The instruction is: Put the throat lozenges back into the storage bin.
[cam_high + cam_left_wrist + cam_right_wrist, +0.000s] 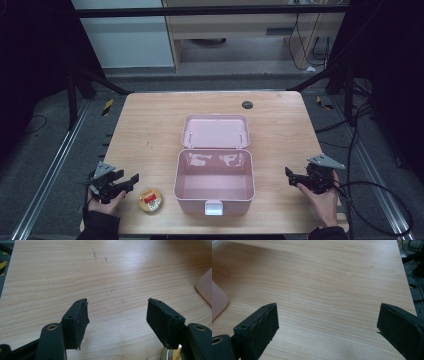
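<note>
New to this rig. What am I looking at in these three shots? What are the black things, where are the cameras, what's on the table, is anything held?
There is no robot arm here. A person sits at a wooden table and holds a two-jaw tool in each hand: the left hand-held gripper and the right hand-held gripper.

The high view looks down from above the person's side. The other two pictures come from cameras riding on each gripper, looking along its own black jaws.

On the table: a pink box standing open, its lid laid back, nothing visible inside. A small round yellow tin lies between the left gripper and the box; its edge shows in the left gripper view too. A dark round spot sits near the far edge.

Both grippers are open and hold nothing.
</note>
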Action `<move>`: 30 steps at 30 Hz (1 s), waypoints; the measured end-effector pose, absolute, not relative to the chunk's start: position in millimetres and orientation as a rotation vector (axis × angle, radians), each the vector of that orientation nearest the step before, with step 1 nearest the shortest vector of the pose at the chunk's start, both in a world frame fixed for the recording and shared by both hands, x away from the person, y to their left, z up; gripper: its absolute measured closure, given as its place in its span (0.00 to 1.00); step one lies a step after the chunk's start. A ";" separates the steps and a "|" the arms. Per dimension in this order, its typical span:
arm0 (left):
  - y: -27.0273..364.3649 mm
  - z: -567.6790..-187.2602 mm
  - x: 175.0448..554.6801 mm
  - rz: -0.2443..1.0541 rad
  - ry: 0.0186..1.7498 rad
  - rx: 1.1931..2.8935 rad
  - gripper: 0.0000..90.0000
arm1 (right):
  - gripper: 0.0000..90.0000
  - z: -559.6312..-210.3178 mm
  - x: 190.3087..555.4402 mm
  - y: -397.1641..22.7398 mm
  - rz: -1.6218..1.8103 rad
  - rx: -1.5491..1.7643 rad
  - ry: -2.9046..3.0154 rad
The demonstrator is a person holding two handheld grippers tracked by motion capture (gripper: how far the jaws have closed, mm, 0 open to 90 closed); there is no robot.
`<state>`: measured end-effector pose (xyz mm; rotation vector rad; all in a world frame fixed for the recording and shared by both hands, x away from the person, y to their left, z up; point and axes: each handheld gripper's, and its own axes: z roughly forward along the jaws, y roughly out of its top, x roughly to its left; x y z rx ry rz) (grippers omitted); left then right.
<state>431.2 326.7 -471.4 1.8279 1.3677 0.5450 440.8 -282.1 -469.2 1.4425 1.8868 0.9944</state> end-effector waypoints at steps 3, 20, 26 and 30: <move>325.8 -469.3 430.6 0.534 1.356 1.833 0.36 | 0.05 -468.1 438.9 -281.6 0.994 1.431 1.886; 315.4 -446.3 426.6 0.386 1.170 2.013 0.28 | 0.03 -465.4 436.6 -282.0 0.958 1.398 1.888; 310.5 -445.4 426.1 0.330 1.121 2.098 0.27 | 0.03 -467.2 437.6 -281.4 0.928 1.384 1.907; 306.3 -444.0 424.8 0.291 1.087 2.154 0.25 | 0.03 -467.5 437.8 -280.9 0.922 1.384 1.910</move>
